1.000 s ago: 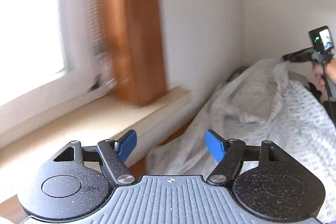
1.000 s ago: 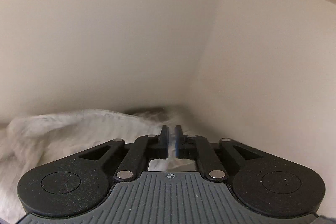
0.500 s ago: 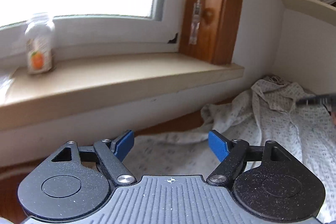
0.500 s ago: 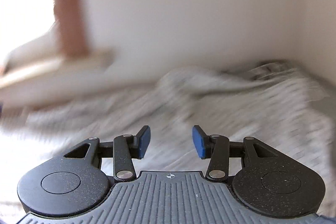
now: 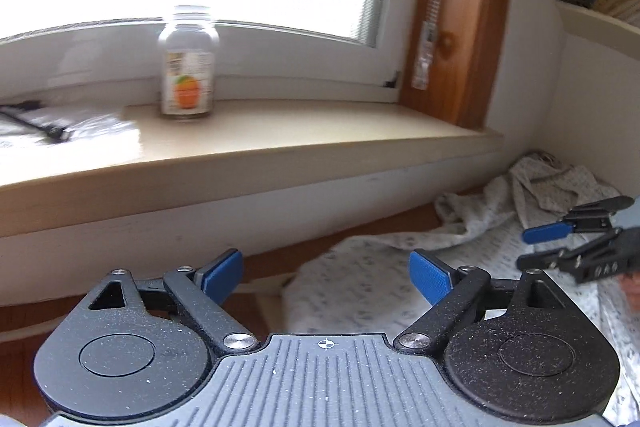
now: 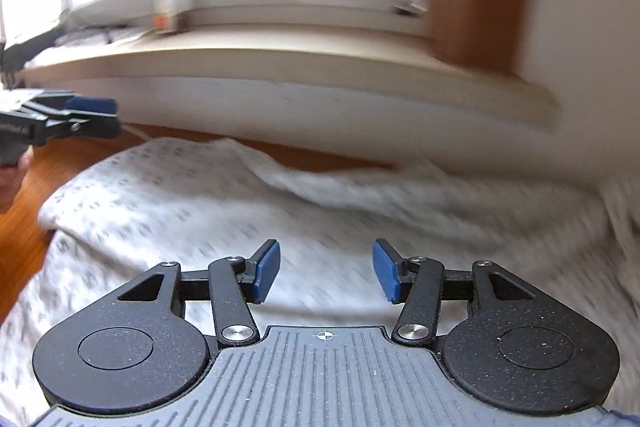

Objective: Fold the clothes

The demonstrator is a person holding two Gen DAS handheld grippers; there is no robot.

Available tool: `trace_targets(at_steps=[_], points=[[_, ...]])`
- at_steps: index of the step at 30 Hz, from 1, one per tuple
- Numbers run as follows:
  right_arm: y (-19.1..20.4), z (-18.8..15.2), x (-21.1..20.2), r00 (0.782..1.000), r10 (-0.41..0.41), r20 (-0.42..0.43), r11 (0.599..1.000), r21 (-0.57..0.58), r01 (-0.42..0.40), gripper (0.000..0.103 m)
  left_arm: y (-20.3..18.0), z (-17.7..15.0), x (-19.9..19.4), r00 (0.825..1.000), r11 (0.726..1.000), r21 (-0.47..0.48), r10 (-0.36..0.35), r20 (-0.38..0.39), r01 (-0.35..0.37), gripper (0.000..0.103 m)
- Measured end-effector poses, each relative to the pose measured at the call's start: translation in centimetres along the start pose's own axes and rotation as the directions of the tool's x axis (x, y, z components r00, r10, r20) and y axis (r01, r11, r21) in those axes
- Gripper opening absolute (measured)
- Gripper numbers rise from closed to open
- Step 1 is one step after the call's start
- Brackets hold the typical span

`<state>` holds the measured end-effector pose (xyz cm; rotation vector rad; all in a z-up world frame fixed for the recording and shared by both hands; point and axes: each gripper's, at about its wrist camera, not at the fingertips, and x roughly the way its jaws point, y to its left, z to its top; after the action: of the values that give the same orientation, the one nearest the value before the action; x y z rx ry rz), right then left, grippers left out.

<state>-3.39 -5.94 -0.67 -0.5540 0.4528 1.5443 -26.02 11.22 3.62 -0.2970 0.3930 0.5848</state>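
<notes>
Since the earlier frame: both views swung from wall to window. Garment (image 6: 248, 211): thin, limp, light printed cloth, rumpled on wooden tabletop (image 6: 24, 223); take its edges. Left claw (image 5: 326, 277), right claw (image 6: 326, 277): opening, nothing between.

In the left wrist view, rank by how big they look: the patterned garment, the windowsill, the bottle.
1. windowsill
2. patterned garment, partly hidden by the tongs
3. bottle
The bottle stands farther off, so true sizes are unsure.
</notes>
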Motion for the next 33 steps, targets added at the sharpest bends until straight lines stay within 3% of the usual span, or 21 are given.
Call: trace_targets(at_steps=[4, 9, 10, 11, 12, 13, 16, 20, 23, 26, 29, 30, 33], points=[[2.7, 2.2, 2.1, 1.000, -0.016, 0.009, 0.996, -0.087, 0.017, 0.061, 1.0, 0.2, 0.0, 1.000, 0.999, -0.031, 0.026, 0.011, -0.025, 0.100], [3.1, 3.3, 4.1, 0.999, -0.046, -0.004, 0.991, -0.126, 0.045, 0.059, 1.2, 0.5, -0.5, 0.999, 0.999, -0.042, 0.024, 0.030, -0.023, 0.102], [2.9, 3.4, 4.4, 0.999, -0.045, -0.010, 0.991, -0.126, 0.043, 0.051, 1.1, 0.7, -0.6, 0.999, 0.999, -0.038, 0.024, 0.033, -0.023, 0.102], [2.5, 3.4, 4.5, 0.999, -0.027, -0.019, 0.993, -0.120, 0.024, 0.025, 0.9, 0.7, -0.7, 0.999, 0.999, -0.031, 0.024, 0.038, -0.023, 0.102], [2.0, 3.5, 4.5, 1.000, -0.007, -0.025, 0.994, -0.109, 0.005, 0.009, 0.8, 0.8, -0.8, 0.999, 0.999, -0.026, 0.021, 0.041, -0.020, 0.102], [1.6, 3.6, 4.2, 1.000, -0.002, -0.010, 0.995, -0.102, 0.001, 0.002, 0.7, 0.8, -0.8, 0.999, 1.000, -0.023, 0.016, 0.043, -0.015, 0.102], [0.5, 4.5, 1.2, 0.995, -0.005, 0.105, 0.995, -0.097, 0.016, 0.001, 0.7, 0.8, -0.8, 0.999, 1.000, -0.027, 0.012, 0.039, -0.011, 0.102], [-3.9, 5.5, -5.7, 0.957, -0.101, 0.270, 0.993, -0.027, 0.113, 0.001, 0.8, 0.9, -1.1, 0.999, 0.999, -0.032, 0.015, 0.043, -0.014, 0.102], [-9.1, 4.9, -10.2, 0.916, -0.263, 0.303, 0.965, 0.068, 0.254, 0.001, 0.6, 1.0, -1.0, 0.999, 1.000, -0.027, 0.013, 0.040, -0.011, 0.102], [-15.0, 3.1, -12.9, 0.854, -0.468, 0.228, 0.882, 0.180, 0.435, 0.003, 0.3, 0.8, -0.8, 1.000, 1.000, -0.014, 0.005, 0.025, -0.005, 0.102], [-19.5, 0.3, -12.9, 0.770, -0.635, 0.060, 0.762, 0.212, 0.612, 0.011, 0.0, 0.6, -0.4, 1.000, 1.000, 0.004, 0.001, 0.006, -0.001, 0.102], [-20.4, -0.6, -12.9, 0.763, -0.646, 0.026, 0.748, 0.223, 0.625, 0.014, -0.1, 0.5, -0.3, 1.000, 1.000, 0.008, 0.000, 0.002, 0.000, 0.102], [-21.0, -2.5, -12.7, 0.798, -0.602, 0.013, 0.771, 0.266, 0.578, 0.029, -0.4, 0.3, -0.2, 1.000, 1.000, 0.013, -0.005, -0.001, 0.005, 0.102]])
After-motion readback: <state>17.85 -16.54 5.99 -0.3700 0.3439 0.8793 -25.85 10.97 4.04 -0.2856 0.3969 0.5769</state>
